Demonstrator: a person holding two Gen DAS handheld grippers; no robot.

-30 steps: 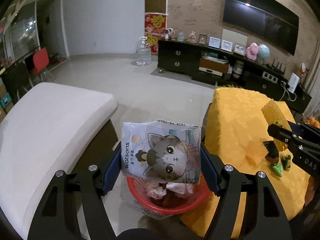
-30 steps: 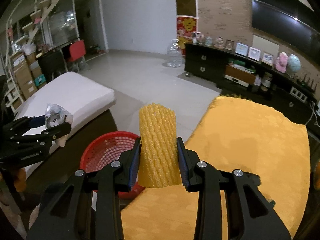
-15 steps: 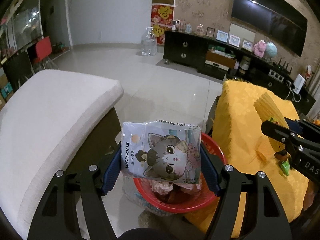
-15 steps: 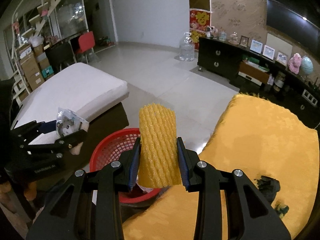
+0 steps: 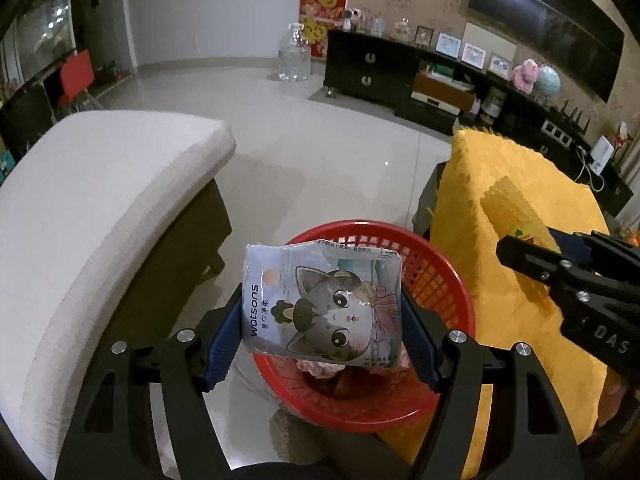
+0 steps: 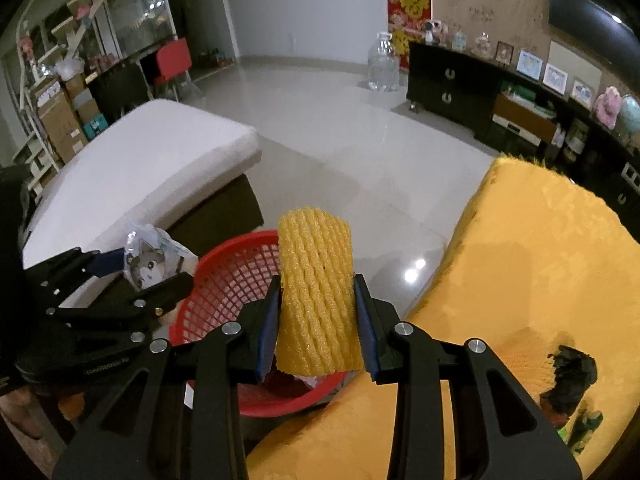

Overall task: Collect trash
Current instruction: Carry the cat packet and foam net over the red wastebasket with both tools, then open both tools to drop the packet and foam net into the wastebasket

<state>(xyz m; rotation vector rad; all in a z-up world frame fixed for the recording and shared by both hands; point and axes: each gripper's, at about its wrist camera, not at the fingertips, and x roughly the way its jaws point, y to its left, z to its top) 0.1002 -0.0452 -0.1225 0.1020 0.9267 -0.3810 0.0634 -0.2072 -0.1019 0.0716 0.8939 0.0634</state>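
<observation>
Over the red basket (image 5: 436,280) in the left wrist view, left gripper (image 5: 322,308) fingers (image 5: 224,340) clamp a wipes pack (image 5: 324,304), cat print facing the camera, pads pressing both short sides. Pack hangs above the basket's near half. Basket sits on the floor, between a white sofa (image 5: 100,200) and a desk under a yellow cloth (image 5: 512,168), just beside the desk's left edge. Crumpled trash (image 5: 320,368) lies inside, partly hidden by the pack. At right, right gripper (image 5: 532,248) comes in side-on over the desk's left edge, holding a yellow foam net (image 5: 508,208); its far finger is hidden.

In the right wrist view, right gripper (image 6: 316,320) fingers (image 6: 268,320) are closed on the foam net (image 6: 316,292), upright, squeezed at its lower half. Net is above the basket's (image 6: 236,276) right rim, near the desk's left edge. Yellow cloth (image 6: 540,260) fills the right side; dark scraps (image 6: 572,372) and a green bit (image 6: 584,424) lie near the desk's near right edge. At left, left gripper (image 6: 140,276) holds the pack (image 6: 152,260) over the basket's left rim. Sofa (image 6: 140,160) behind it.
</observation>
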